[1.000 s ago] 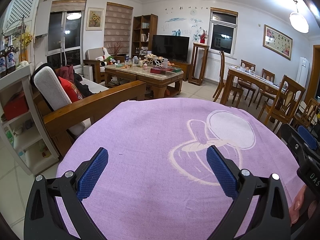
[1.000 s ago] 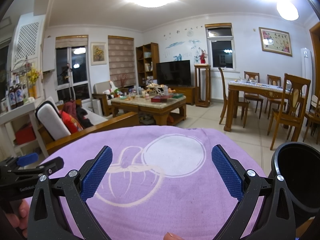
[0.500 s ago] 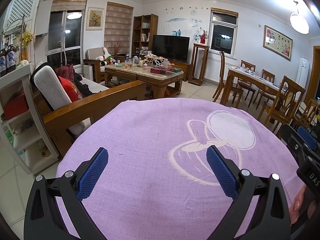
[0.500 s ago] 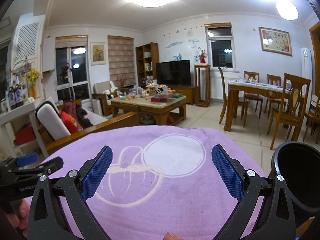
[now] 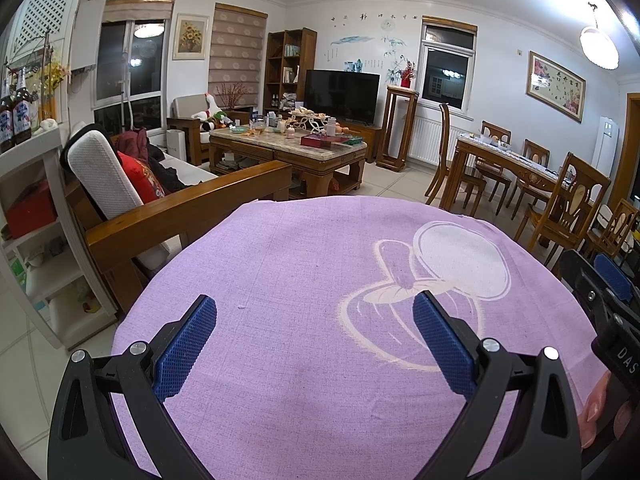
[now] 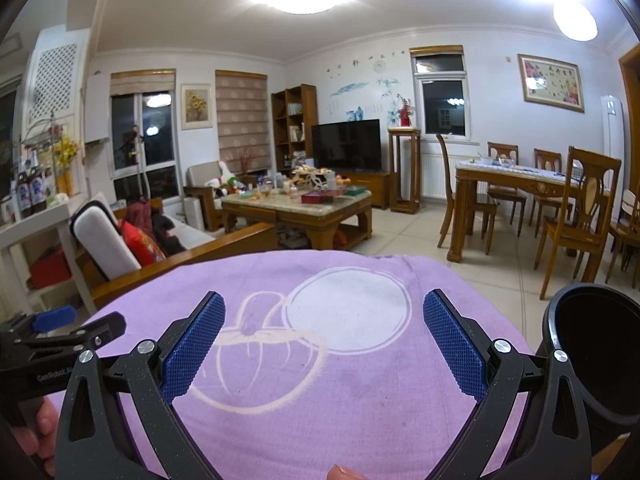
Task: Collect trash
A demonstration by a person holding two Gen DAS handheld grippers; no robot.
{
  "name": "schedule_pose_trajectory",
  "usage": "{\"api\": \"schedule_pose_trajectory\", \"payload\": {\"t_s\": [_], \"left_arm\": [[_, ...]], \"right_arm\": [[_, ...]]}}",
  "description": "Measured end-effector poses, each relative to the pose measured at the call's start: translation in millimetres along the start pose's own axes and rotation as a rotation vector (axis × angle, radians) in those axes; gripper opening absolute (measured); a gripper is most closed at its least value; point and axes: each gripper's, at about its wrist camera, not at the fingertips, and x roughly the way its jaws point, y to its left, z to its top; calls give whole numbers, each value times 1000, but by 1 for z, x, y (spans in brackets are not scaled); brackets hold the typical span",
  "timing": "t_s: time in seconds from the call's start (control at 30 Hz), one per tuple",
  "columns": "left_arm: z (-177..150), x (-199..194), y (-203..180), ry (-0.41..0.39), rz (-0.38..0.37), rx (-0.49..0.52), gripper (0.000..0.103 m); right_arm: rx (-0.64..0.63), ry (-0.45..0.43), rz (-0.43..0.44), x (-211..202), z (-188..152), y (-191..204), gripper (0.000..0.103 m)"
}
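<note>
A round table under a purple cloth [image 5: 304, 264] with a pale printed figure fills the foreground of both views; the same purple cloth [image 6: 360, 380] shows in the right wrist view. No loose trash shows on it. My left gripper [image 5: 314, 330] hovers low over the cloth, open, with nothing between its blue pads. My right gripper [image 6: 324, 332] is also open and empty above the cloth. A black bin [image 6: 592, 360] stands at the table's right edge, close beside the right gripper. Each gripper appears at the edge of the other's view.
A wooden sofa [image 5: 172, 212] with cushions sits just past the table on the left. Beyond it stands a cluttered coffee table [image 5: 288, 148]. A dining table [image 6: 532, 188] with chairs is on the right. White shelves [image 5: 36, 240] line the left wall.
</note>
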Motion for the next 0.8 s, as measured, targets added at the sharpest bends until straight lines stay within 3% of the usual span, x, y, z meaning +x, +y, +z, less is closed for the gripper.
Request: {"api": "schedule_pose_trajectory", "payload": {"t_s": [0.8], "left_arm": [[-2,-1,-10,18,4,-25,98]], "right_arm": [[-1,2,0,-1,2,-1,98]]}}
